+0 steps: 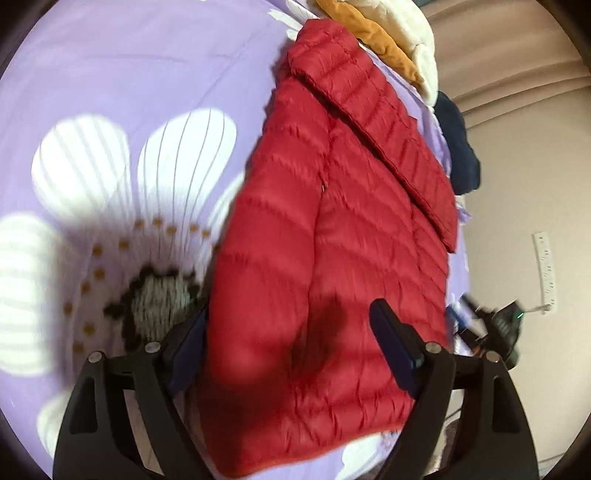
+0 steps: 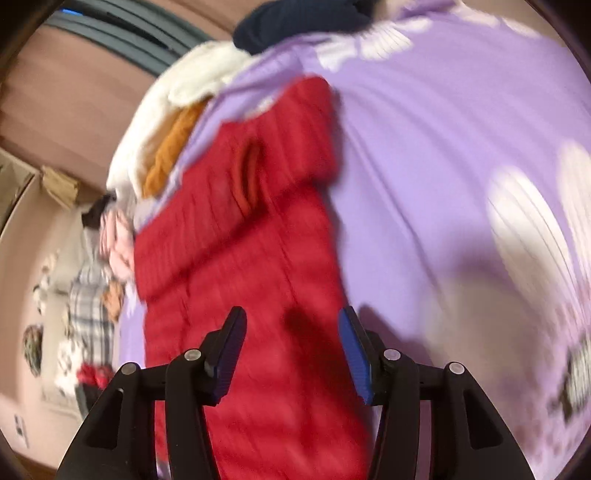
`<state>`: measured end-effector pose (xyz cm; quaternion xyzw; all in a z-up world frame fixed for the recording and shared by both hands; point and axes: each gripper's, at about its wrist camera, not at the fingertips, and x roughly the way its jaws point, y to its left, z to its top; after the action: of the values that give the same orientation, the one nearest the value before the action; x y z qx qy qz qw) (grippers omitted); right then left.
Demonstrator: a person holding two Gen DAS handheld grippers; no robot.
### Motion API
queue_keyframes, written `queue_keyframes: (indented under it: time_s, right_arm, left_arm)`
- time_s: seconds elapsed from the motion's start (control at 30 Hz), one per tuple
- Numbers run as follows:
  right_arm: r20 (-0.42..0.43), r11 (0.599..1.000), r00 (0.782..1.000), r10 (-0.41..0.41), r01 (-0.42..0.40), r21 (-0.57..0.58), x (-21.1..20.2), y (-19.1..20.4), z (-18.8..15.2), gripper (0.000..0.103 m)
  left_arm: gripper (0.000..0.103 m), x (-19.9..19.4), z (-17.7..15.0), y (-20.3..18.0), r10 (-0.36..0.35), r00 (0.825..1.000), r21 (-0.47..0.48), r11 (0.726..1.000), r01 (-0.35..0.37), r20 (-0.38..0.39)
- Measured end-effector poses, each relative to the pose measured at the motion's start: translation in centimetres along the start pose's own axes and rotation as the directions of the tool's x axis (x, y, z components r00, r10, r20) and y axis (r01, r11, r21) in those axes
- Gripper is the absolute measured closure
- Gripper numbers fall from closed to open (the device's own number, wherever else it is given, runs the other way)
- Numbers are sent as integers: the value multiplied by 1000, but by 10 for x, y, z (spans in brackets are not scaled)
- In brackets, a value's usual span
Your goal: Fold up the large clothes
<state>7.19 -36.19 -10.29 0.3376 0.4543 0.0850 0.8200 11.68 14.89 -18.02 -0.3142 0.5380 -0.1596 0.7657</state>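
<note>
A red quilted puffer jacket (image 1: 332,221) lies flat on a lilac bedsheet with big white flowers (image 1: 147,74). A sleeve or side panel is folded over its body. My left gripper (image 1: 291,332) is open and hovers above the jacket's near end, holding nothing. In the right wrist view the same jacket (image 2: 251,229) stretches away, blurred. My right gripper (image 2: 291,339) is open above its near part, holding nothing.
A pile of other clothes lies at the bed's far edge: a cream fleece (image 1: 406,26), an orange garment (image 1: 373,37) and a dark navy one (image 1: 461,147). Beyond the bed is pinkish floor with a white power strip (image 1: 546,273). More clothes hang at the left (image 2: 92,295).
</note>
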Motion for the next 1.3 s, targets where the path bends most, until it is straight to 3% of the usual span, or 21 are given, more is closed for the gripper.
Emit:
queue_keyframes:
  time_s: [0.13,0.27,0.33,0.43,0.47,0.5,0.57,0.63,0.73,0.87,1.03,1.17,1.3]
  right_arm:
    - [-93,997,993,73,-72,18,-8,-19,-36,51]
    - [-173,984,969,178,-175,33,-6,-19,-57,51]
    - [-199,983,963,181,-183,6,-1,-13,-64,51]
    - [-185,987,970,158,-162,-9,2,-7,-63,51]
    - [-179,988,972,151,-155,-9,2,-6,-61,51]
    - [-173,989,974,144,-149,-19,1,-5,-62,54]
    - [-155,992,984,90,-102,-70,0,0,-65,67]
    - [-133,991,989,64,-78,-109,-6,5,-69,81]
    - [-61,978,996,65,-76,-194,-21,21,-72,87]
    - [25,957,993,116,-105,-272,-48,38,-71,88]
    - [107,921,971,212,-162,-355,-87,57,-71,89]
    - [115,857,947,301,-215,-469,-122,82,-77,89]
    - [131,761,914,384,-233,-606,-160,110,-90,89]
  left_arm:
    - [16,-8,-18,14,-106,994,-64,992,105,-8]
    - [18,-9,-32,8,-124,992,-44,991,123,-32]
    - [19,-8,-38,4,-111,993,-37,993,110,-30]
    - [39,-7,-42,5,-99,995,-53,994,97,-19]
    - [53,-7,-43,7,-103,994,-65,993,101,-24]
    - [72,-5,-43,10,-115,993,-80,991,112,-33]
    - [84,-2,-45,14,-135,989,-113,985,129,-52]
    - [86,-6,-47,14,-138,990,-129,983,132,-40]
    - [87,-29,-48,-2,-164,986,-77,983,166,21]
    - [87,-56,-48,-27,-196,977,19,981,195,81]
    - [87,-104,-59,-64,-270,952,166,955,246,146]
    - [87,-146,-71,-86,-328,924,266,925,272,195]
    - [87,-194,-86,-107,-392,886,363,885,290,247]
